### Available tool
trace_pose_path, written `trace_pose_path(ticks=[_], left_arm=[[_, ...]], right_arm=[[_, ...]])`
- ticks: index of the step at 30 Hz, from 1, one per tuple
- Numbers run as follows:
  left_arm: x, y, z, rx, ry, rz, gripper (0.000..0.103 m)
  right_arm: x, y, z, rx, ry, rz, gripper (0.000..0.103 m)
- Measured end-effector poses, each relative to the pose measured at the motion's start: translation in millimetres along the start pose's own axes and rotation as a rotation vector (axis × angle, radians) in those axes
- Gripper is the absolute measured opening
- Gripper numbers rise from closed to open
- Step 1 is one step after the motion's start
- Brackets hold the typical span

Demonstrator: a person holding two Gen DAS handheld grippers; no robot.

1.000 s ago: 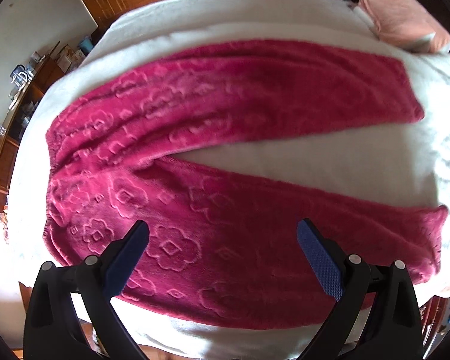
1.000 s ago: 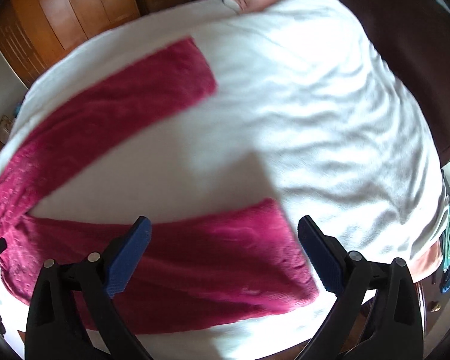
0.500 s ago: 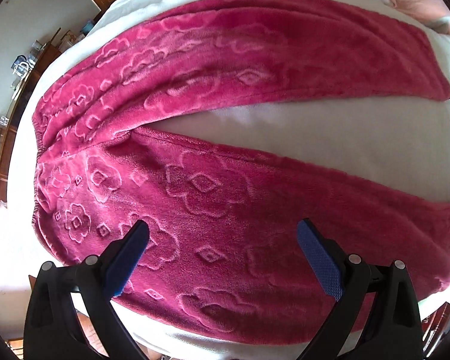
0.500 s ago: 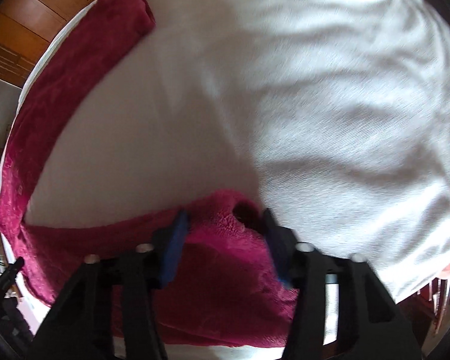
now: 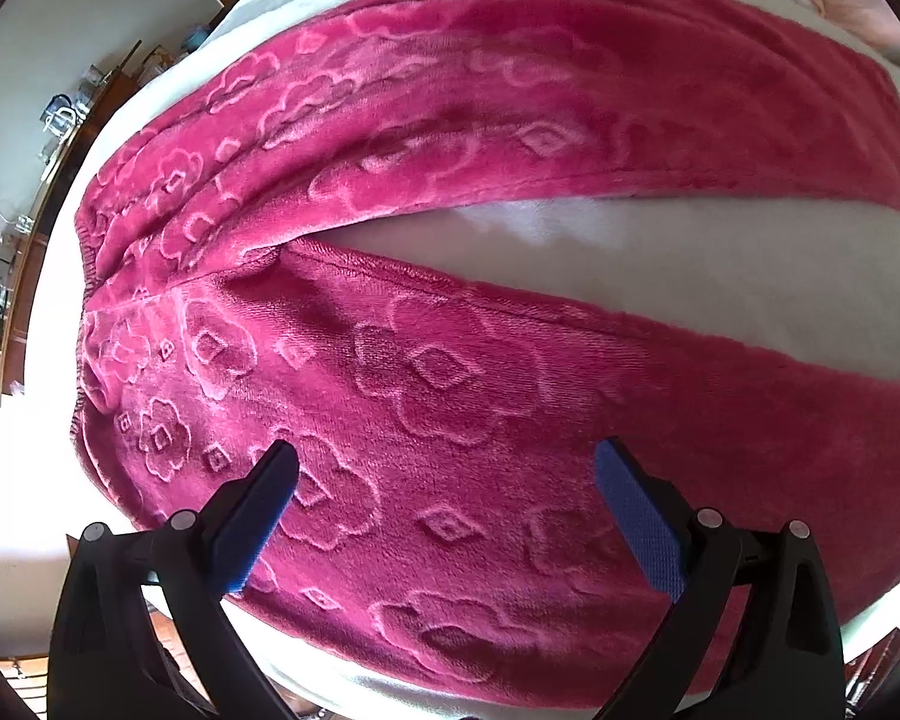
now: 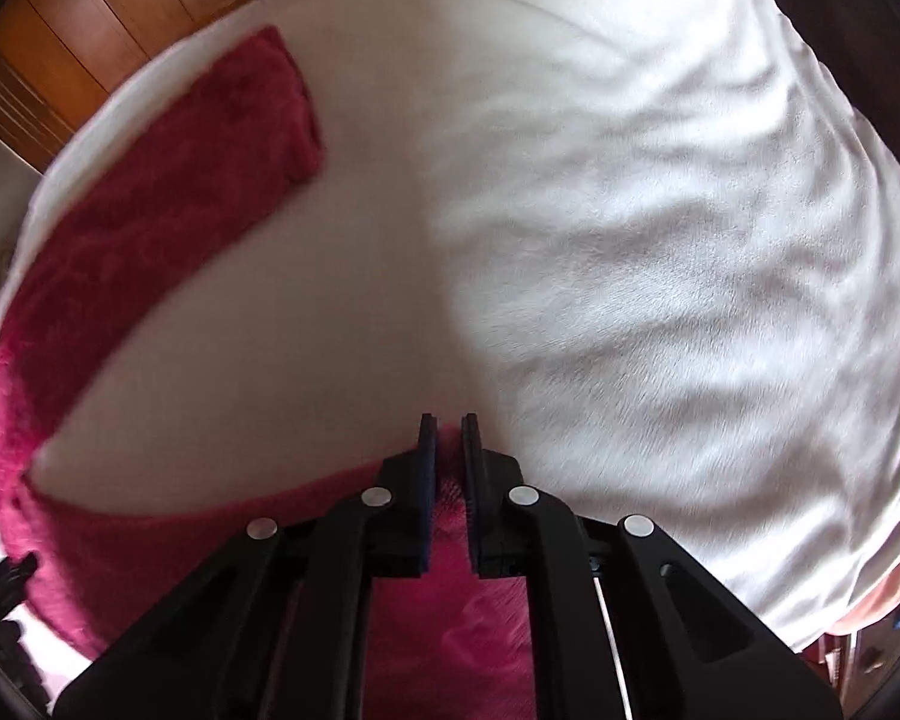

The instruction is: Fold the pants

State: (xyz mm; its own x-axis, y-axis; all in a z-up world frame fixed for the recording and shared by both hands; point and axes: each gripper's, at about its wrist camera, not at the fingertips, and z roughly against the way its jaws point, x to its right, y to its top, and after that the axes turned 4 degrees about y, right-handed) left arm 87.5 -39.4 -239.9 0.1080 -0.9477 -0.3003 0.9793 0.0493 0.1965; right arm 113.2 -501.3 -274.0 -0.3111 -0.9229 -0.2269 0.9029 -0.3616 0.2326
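Observation:
Magenta fleece pants (image 5: 438, 372) with an embossed flower pattern lie spread on a white bed, waistband at the left, both legs running right in a V. My left gripper (image 5: 447, 465) hovers open just above the near leg's thigh, nothing between its blue pads. In the right wrist view the same pants (image 6: 150, 240) show the far leg's cuff at upper left. My right gripper (image 6: 448, 438) is shut on the cuff end of the near leg, with pink fleece pinched between its pads.
The white bedcover (image 6: 660, 240) is wrinkled to the right of the pants. A pink pillow (image 5: 858, 6) lies at the bed's far right corner. Wooden wardrobe doors (image 6: 48, 54) stand behind the bed. A cluttered desk (image 5: 6, 276) runs along the left wall.
Both grippers have sunk toward the bed. The right gripper moved over the near leg's cuff and went from wide open to shut on it. The left stayed open.

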Motion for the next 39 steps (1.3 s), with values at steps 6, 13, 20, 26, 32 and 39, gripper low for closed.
trace_pose_path(ticks=[6,13,20,26,32,39], left_arm=[[4.3,4.3,-17.8,-0.026,0.024,-0.021,0.098],[6.6,10.3,-16.4,-0.022,-0.003,-0.017,0.098],[-30.0,22.1,-5.0,0.011,-0.019,0.041,0.098],[-87.6,37.0,-15.3,0.016,0.000,0.120,0.098],[-144.1,55.5,-39.9,0.011,-0.010,0.177,0.093],[-173.7,75.1,-66.4,-0.004,-0.105,0.146,0.076]], right_arm=[[11.5,9.4,-16.2,-0.025,-0.057,-0.019,0.000],[-22.8,10.9,24.4,0.065,-0.066,0.081,0.043],[-65.9,6.7,25.6,0.054,-0.006,0.113,0.043],[-115.5,-3.6,17.2,0.040,0.023,0.168,0.043],[-191.4,-20.3,13.2,0.012,0.070,0.220,0.043],[-298.0,-41.9,0.9,-0.011,0.136,0.287,0.046]])
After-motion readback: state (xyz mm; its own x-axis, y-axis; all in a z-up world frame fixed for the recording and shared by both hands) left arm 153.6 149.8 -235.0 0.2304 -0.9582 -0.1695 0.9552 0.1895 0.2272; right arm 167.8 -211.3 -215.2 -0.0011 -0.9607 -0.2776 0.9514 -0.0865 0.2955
